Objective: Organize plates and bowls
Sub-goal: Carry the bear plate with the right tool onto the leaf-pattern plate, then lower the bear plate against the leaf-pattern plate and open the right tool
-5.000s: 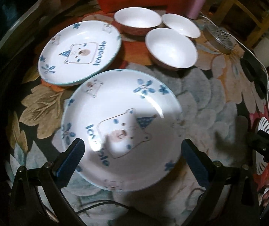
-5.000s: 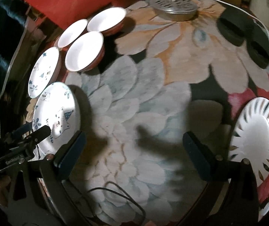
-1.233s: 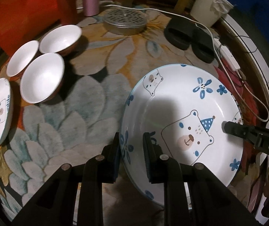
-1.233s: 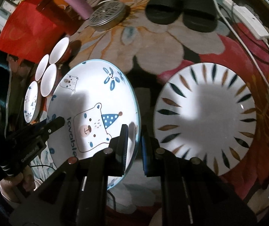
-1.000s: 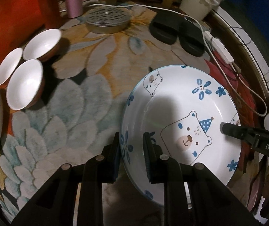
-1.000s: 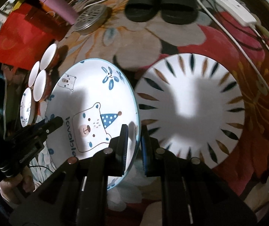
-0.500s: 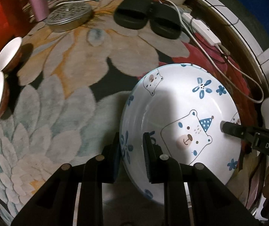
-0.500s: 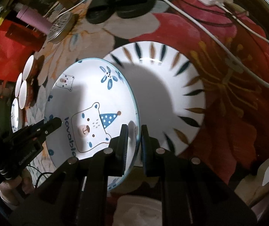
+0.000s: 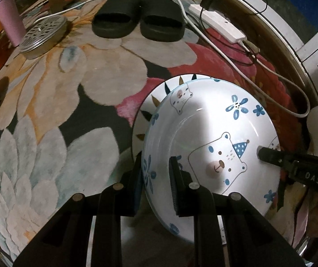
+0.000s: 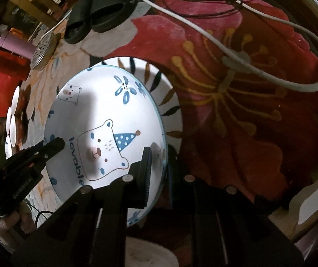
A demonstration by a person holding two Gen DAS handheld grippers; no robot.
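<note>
Both tools clamp the bear plate: left tool on its left rim, right tool opposite, over the striped plate mid-frame.

A pair of black slippers sits on the floral rug, near a perforated metal lid, a pink tumbler and a white power strip.

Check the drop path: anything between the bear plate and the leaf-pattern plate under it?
Nothing visible. The bear plate, gripped at opposite rims by the left gripper and right gripper, hangs directly over the leaf-pattern plate, whose exposed rim is bare. The covered part is hidden.
</note>
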